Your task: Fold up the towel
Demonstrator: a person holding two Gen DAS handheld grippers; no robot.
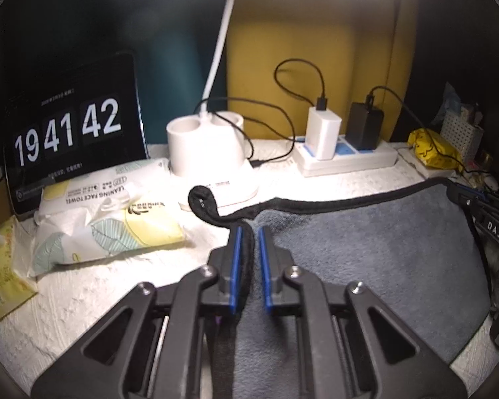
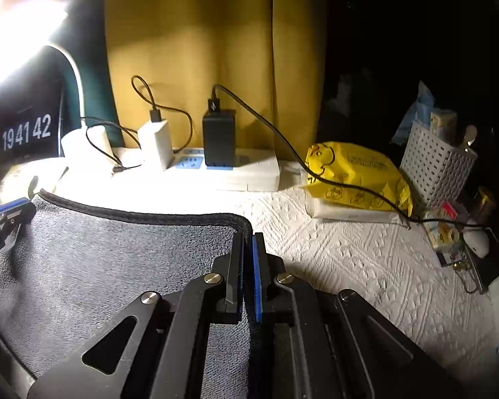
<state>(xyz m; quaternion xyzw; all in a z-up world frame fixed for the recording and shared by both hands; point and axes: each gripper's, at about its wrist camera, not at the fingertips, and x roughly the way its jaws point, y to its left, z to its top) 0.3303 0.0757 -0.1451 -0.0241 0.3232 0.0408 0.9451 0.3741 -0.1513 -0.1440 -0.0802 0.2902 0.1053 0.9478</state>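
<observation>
I have the grey towel [image 1: 366, 259] caught at both far corners: my left gripper [image 1: 248, 232] pinches its black-bound left edge between the blue pads, and my right gripper [image 2: 248, 239] is pressed together on the right corner's hem. Both grippers point forward, level and low over the white textured table cover [image 2: 366, 259], set apart with the cloth spanning between them. The towel is plush grey with a black trim [image 1: 316, 204], whose left end curls up loosely.
</observation>
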